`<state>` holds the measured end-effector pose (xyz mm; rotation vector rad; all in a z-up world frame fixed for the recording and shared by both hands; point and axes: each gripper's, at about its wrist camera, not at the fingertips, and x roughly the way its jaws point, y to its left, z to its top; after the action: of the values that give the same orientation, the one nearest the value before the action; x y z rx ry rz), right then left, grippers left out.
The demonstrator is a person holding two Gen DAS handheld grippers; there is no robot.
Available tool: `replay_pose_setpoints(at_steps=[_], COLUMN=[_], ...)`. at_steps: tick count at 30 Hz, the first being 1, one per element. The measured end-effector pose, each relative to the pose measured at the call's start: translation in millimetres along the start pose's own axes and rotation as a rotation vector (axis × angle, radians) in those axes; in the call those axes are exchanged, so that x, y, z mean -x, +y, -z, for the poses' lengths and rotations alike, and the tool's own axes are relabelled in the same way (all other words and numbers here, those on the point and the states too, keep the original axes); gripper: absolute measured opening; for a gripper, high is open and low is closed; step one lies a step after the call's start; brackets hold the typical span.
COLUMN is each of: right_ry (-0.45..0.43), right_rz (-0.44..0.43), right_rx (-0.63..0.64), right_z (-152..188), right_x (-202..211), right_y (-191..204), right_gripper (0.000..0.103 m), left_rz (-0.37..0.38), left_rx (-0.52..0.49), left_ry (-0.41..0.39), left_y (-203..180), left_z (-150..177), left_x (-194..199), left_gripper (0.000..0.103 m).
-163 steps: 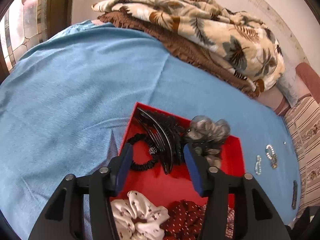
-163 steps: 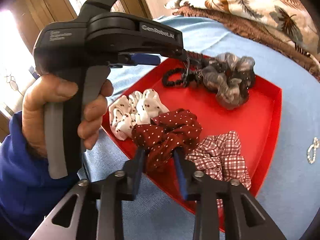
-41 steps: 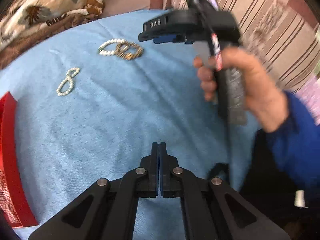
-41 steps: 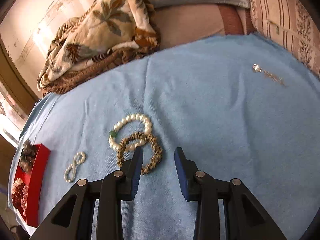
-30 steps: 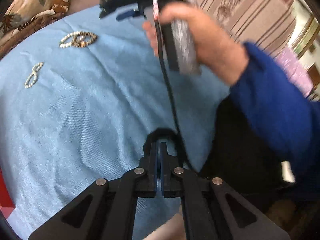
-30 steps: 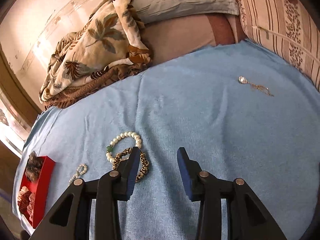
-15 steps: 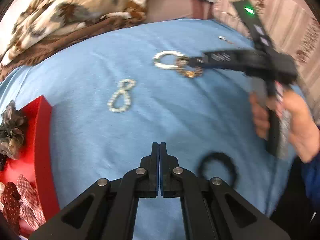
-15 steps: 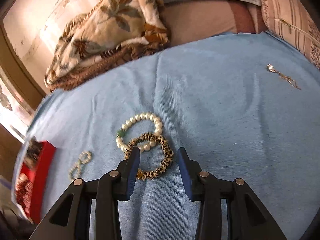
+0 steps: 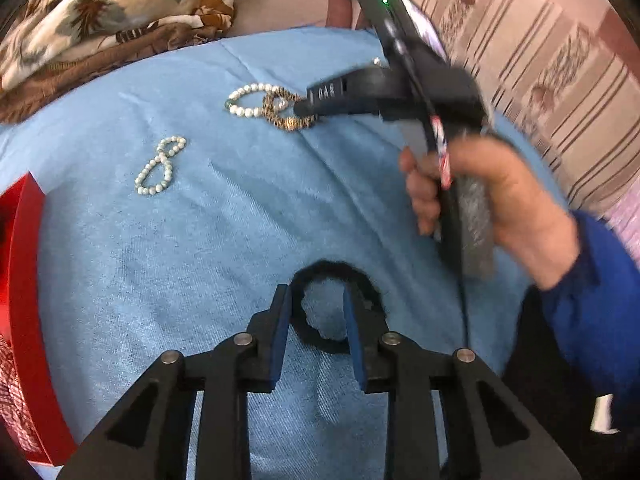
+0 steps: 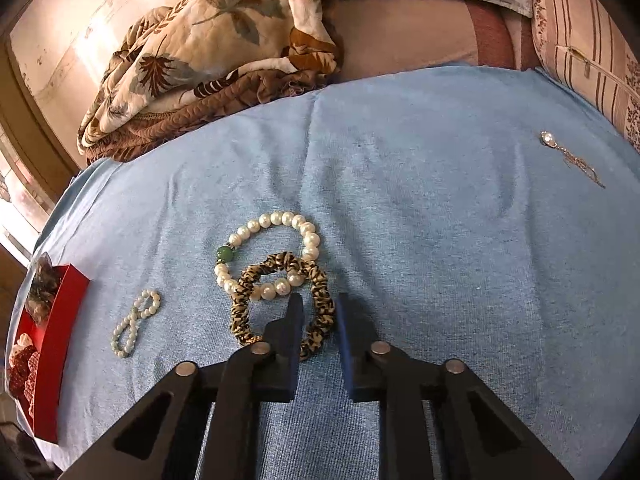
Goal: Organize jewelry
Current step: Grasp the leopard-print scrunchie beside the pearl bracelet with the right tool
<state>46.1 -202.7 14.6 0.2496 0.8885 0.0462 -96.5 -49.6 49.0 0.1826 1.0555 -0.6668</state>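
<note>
Here the right gripper [image 10: 318,320] reaches down to the leopard-print hair tie [image 10: 320,308], which lies on the blue bedsheet [image 10: 440,220] and overlaps the large pearl bracelet [image 10: 268,252]. Its jaws are closing with the right side of the tie between them; the pads do not clearly press on it yet. Probably it takes the tie at this outer side because the bracelet crosses the other side, so the pearls are not dragged.

The left gripper [image 9: 318,312] hangs over a black hair band [image 9: 340,312] near the sheet's front. Its jaws are opening, and part of the band's ring lies between them, not pinched.

A small pearl bracelet [image 10: 134,322], twisted like an eight, lies apart to the left, between the big bracelet and the red tray [image 10: 60,320] of scrunchies at the sheet's left edge. A silver pendant [image 10: 572,156] lies well apart at the far right, near the striped cushion [image 10: 592,40]. A folded floral quilt [image 10: 208,52] closes the far side. Between the bracelets and the tray the sheet is bare, so the way there looks free.
</note>
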Motion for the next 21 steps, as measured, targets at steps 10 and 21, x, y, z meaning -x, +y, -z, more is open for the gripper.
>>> replay_pose_setpoints(at_steps=[10,21], right_ry=[-0.060,-0.153], right_rz=[0.008,-0.022], right_rx=[0.021,-0.025], right_z=[1,25], right_x=[20,77], right_y=[7,19], right_gripper=[0.008,0.008], left_rz=[-0.057,-0.072], left_rx=[0.054,0.130], left_ry=[-0.004,-0.148], left_y=[1,12], left_z=[1,1], left_x=[9,84], left_gripper=[0.006,0.006])
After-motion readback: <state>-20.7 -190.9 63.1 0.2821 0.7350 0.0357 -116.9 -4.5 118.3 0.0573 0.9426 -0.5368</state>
